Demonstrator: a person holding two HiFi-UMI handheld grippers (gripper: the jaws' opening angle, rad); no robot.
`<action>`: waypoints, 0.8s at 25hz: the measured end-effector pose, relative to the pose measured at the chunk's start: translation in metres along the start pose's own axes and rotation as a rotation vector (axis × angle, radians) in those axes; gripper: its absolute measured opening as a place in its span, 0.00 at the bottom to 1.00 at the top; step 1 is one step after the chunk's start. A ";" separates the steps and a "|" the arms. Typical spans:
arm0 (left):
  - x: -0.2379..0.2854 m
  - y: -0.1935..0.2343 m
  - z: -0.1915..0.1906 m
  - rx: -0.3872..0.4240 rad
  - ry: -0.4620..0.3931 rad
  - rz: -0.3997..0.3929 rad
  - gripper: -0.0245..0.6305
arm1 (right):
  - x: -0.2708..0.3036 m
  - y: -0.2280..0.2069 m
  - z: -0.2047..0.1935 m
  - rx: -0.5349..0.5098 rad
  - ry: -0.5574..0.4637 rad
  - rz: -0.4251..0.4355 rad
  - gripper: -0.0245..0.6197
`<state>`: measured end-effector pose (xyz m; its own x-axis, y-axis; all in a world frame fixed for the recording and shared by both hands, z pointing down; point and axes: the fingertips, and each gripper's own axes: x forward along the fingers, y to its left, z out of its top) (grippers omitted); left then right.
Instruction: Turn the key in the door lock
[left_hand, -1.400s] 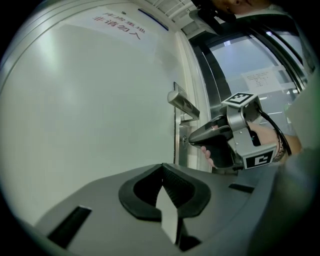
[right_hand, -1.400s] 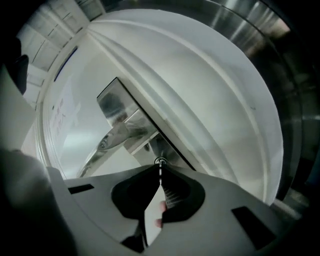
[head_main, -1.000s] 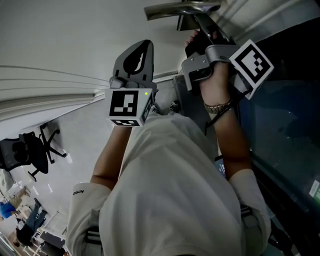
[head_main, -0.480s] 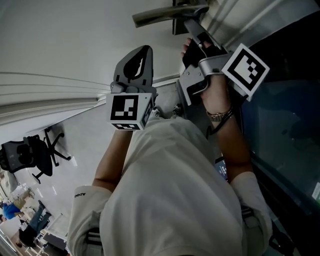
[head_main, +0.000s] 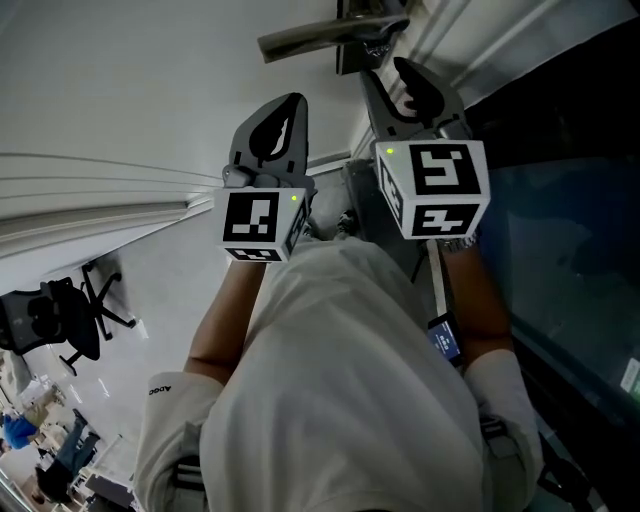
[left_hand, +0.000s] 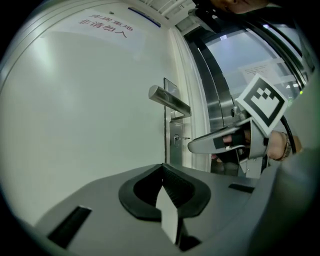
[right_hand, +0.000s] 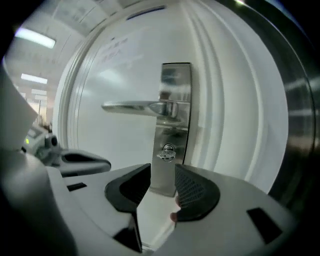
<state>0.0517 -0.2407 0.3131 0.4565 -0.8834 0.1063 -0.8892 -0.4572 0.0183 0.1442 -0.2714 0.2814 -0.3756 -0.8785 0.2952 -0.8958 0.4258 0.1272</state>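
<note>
Moved since the earlier frames: right gripper (head_main: 397, 80) has rolled about its own length. Its marker cube (head_main: 432, 188), earlier a tilted diamond at upper right, now sits square-on at centre right. Left gripper (head_main: 285, 100) unchanged, centre of frame

Item 1, right gripper (right_hand: 162, 172): jaws apart, just been opening, nothing between the pads. The gap frames the lower end of the lock plate (right_hand: 175, 85). In the left gripper view its tips (left_hand: 192, 146) lie just right of the key

Item 2, key (right_hand: 166, 155): seated in the lock cylinder (right_hand: 169, 148) on the plate, below the door handle (right_hand: 135, 106), centre of the right gripper view, just above the jaw gap and untouched by the pads. In the left gripper view the key (left_hand: 184, 138) juts rightward from the plate at centre

Item 3, left gripper (left_hand: 162, 167): jaws together, holding nothing, held left of the right gripper and well apart from the lock

Item 4, door handle (head_main: 320, 35): metal lever, top centre of the head view, pointing left

Item 5, door (head_main: 120, 80): white panel, upper left

Item 6, office chair (head_main: 70, 310): black, left edge

Item 7, person's shirt (head_main: 340, 380): pale, lower centre; wristwatch (head_main: 458, 243) just below the right cube
</note>
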 end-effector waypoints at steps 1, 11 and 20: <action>0.000 0.001 0.000 -0.002 -0.001 0.001 0.05 | 0.000 -0.001 0.001 -0.123 0.015 -0.051 0.24; -0.004 0.013 0.000 -0.053 -0.023 0.024 0.05 | 0.005 0.003 0.008 -0.791 0.083 -0.294 0.24; -0.008 0.024 -0.002 -0.088 -0.036 0.039 0.05 | 0.020 0.002 0.017 -0.894 0.101 -0.344 0.17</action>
<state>0.0266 -0.2446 0.3151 0.4206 -0.9044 0.0726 -0.9051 -0.4127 0.1023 0.1307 -0.2921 0.2711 -0.0664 -0.9812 0.1814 -0.4250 0.1923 0.8846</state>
